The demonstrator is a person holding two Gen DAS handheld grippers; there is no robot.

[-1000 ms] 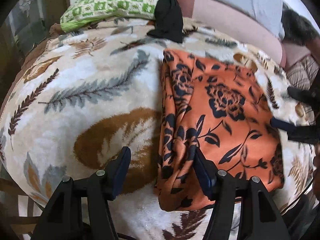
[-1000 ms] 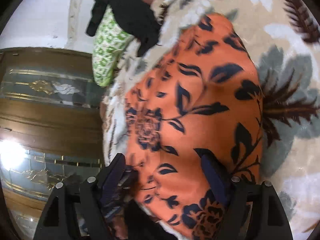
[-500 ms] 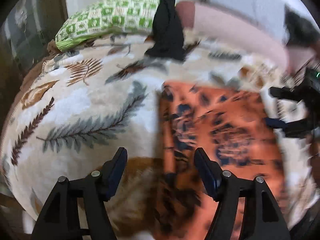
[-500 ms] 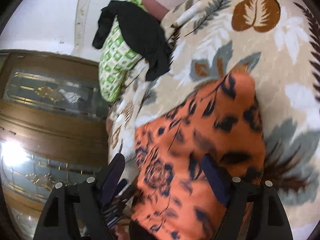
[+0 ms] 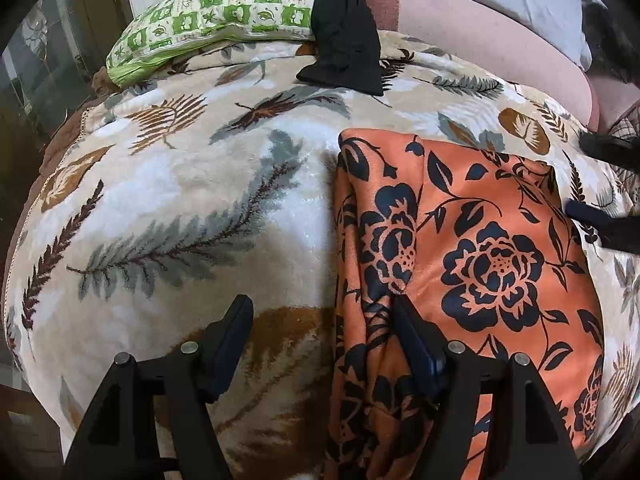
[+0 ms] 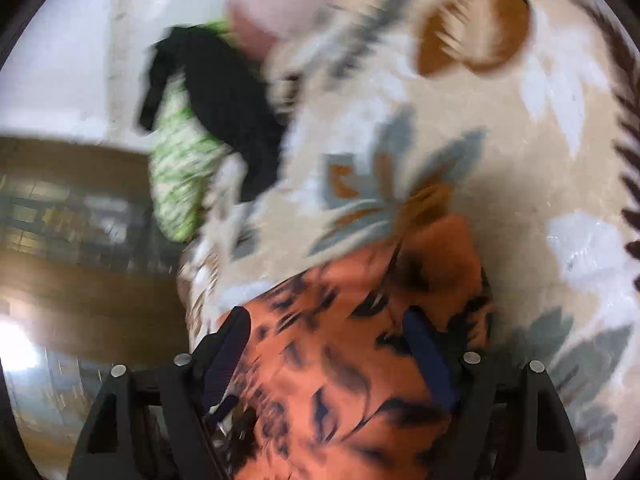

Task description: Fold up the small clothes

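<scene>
Left gripper (image 5: 324, 344) spread wide, right finger pressed on the bunched left edge of the orange floral garment (image 5: 480, 272), left finger over bare leaf-print blanket (image 5: 180, 200). Right gripper (image 6: 328, 356) also parted, blurred, straddling orange cloth at frame bottom. Only the left view sharp: garment flat at right, green pillow (image 5: 224, 12) and black cloth (image 5: 344, 40) at the upper edge.

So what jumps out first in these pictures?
The orange cloth with dark flowers, lying folded on the right of a leaf-patterned blanket. Behind it, a green checked pillow with a black garment draped over its end. Up close, the left claw stands open at the cloth's edge.
</scene>
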